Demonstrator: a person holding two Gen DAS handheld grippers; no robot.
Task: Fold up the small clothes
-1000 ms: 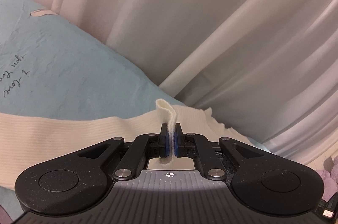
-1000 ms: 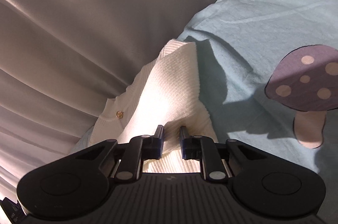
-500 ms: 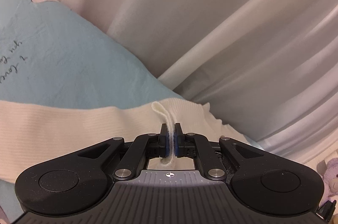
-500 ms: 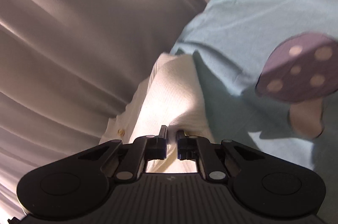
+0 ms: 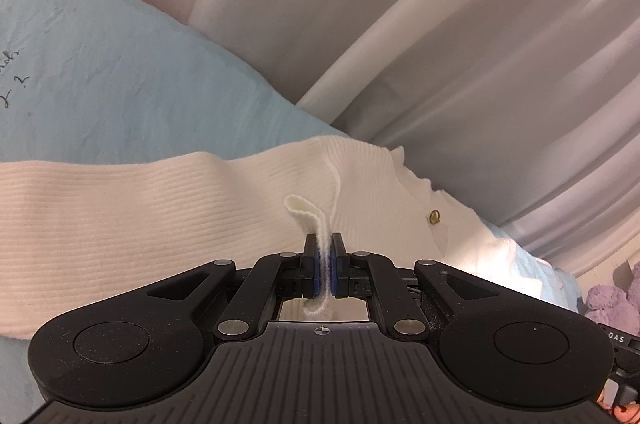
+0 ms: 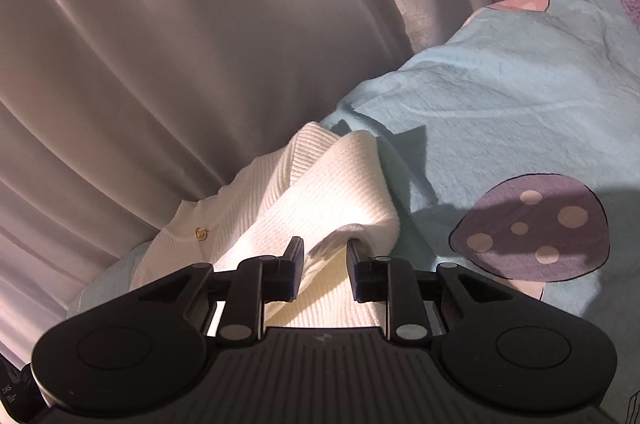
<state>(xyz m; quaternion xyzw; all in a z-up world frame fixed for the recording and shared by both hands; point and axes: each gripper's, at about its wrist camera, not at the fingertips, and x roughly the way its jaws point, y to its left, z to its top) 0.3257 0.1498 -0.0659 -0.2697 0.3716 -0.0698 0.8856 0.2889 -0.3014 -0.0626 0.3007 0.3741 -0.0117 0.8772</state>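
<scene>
Evidently the fold was only begun — the white ribbed top lay partly doubled at the blue blanket's curtain-side edge, the left gripper pinching its edge strip, the right gripper spread over a raised fold.

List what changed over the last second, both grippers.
The right gripper closed on a fold of the white top, then opened its jaws again; the fold now sits loose between them. The left gripper stayed shut on the top's edge. The blue sheet is unchanged.
</scene>
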